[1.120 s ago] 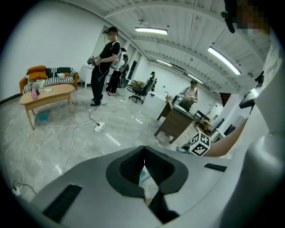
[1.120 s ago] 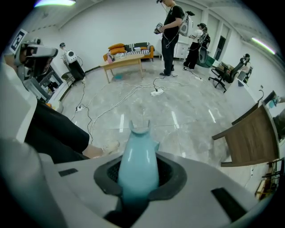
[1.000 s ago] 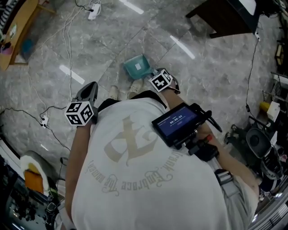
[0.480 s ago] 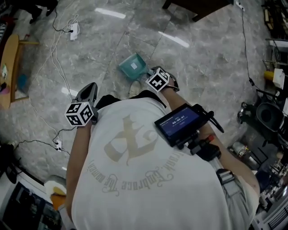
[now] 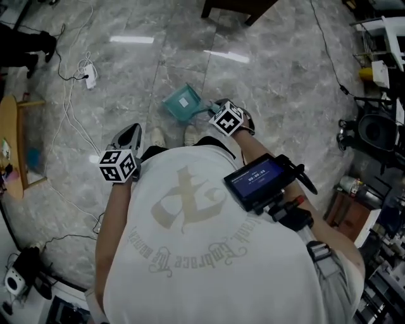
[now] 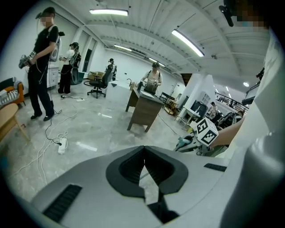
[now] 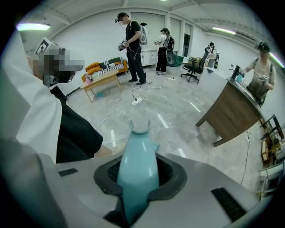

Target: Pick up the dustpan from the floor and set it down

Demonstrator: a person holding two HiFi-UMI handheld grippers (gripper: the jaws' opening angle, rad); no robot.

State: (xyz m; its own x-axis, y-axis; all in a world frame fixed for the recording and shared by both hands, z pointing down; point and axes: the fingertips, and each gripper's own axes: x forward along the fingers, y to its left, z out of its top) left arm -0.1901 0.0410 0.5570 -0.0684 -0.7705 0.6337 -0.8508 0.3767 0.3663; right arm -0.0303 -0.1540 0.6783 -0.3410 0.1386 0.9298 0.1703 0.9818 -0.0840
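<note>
Carrying the dustpan (image 5: 182, 103) in the right gripper (image 5: 214, 110), with the fingers (image 7: 171, 180) pressed on its pale teal handle from both sides, about half closed around it. Judging by the left gripper view, already lifted clear of the floor (image 5: 285, 76): hanging in the air just beside the right gripper's marker cube, with grey marble well below. Pick-up done, then; only the setting down left, and no sign yet of where

Keeping the left gripper (image 5: 131, 131) idle at the left of the body, with its fingers (image 6: 129, 167) closed tip to tip and nothing between them, only floor showing past the small gap behind the tips

Against a second ago: turned on the spot, to judge by the way everything fixed has swung round in the head view. Shifted the dark table (image 5: 234, 7) from far right to far centre, the wooden table (image 5: 9, 145) from the far-left corner down along the left edge, and the white power strip (image 5: 90, 74) from far centre out to far left. Kept the dustpan in nearly the same spot all the while, just beyond the shoes (image 5: 190, 134) and just left of the right gripper, though turned a little in the picture. Same hold on the handle, with no visible loosening or tightening. Moved the left gripper only slightly, to a spot a little nearer and more to the right, with the same closed fingers
</note>
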